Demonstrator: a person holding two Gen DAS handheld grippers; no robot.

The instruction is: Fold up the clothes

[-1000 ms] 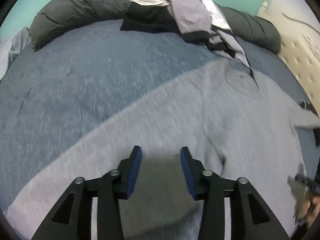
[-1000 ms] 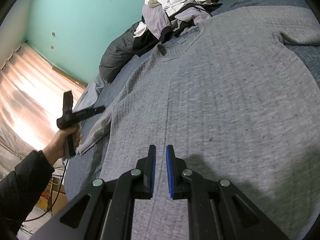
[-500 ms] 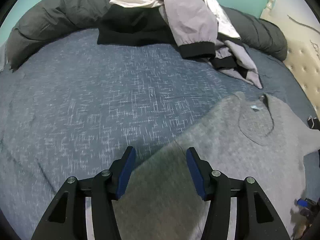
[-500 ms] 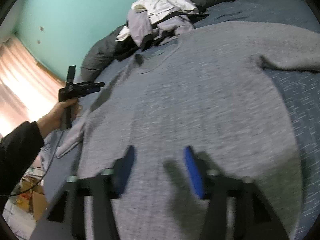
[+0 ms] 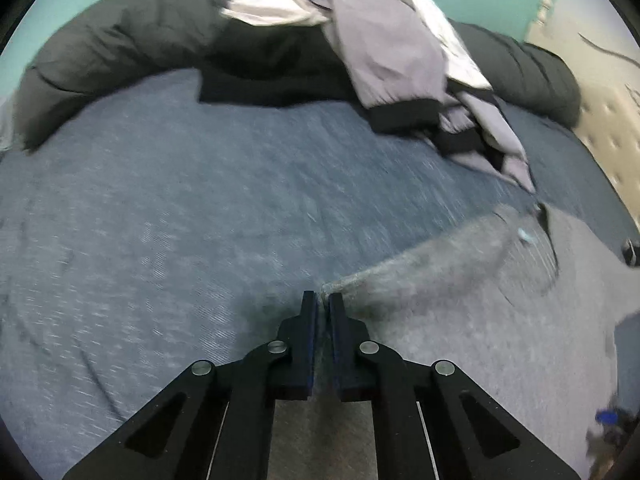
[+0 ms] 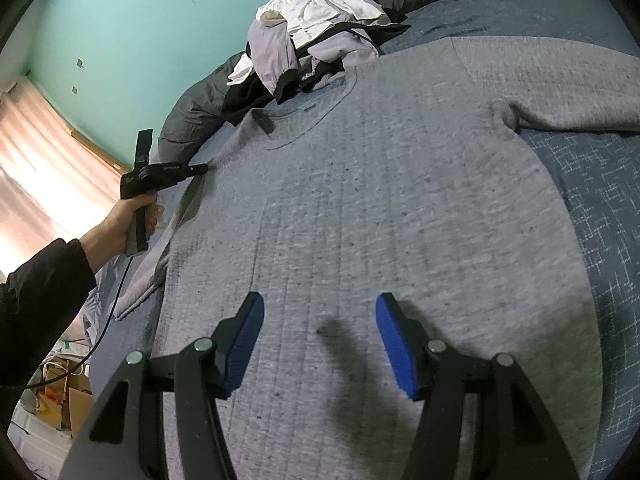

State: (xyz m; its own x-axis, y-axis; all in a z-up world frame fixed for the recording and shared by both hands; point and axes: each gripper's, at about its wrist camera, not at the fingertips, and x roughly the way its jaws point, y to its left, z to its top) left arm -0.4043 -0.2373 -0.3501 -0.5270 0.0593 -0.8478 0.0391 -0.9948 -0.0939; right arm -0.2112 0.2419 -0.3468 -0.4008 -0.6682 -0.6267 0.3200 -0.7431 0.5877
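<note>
**Left Shoulder Edge Pinched; Sweater Body Runs 6 to 12 O'Clock**

The grey knitted long-sleeved sweater (image 6: pixel 400 208) lies flat and spread on the blue patterned bed cover (image 6: pixel 600 200). In the right wrist view its long axis runs from the hem at 6 o'clock to the collar at 12 o'clock.

The left hand-held gripper (image 5: pixel 323 304) is nearly closed, with a grey fabric edge between its tips at the sweater's left shoulder. The sweater body lies from it toward 3 o'clock.

The right hand-held gripper (image 6: pixel 320 344) is spread wide above the lower body, holding nothing.

The left hand-held gripper is nearer the shoulder. Any fold probably carries that edge across the long axis.

A pile of loose white, lilac and black garments (image 6: pixel 316 40) lies beyond the collar.
</note>
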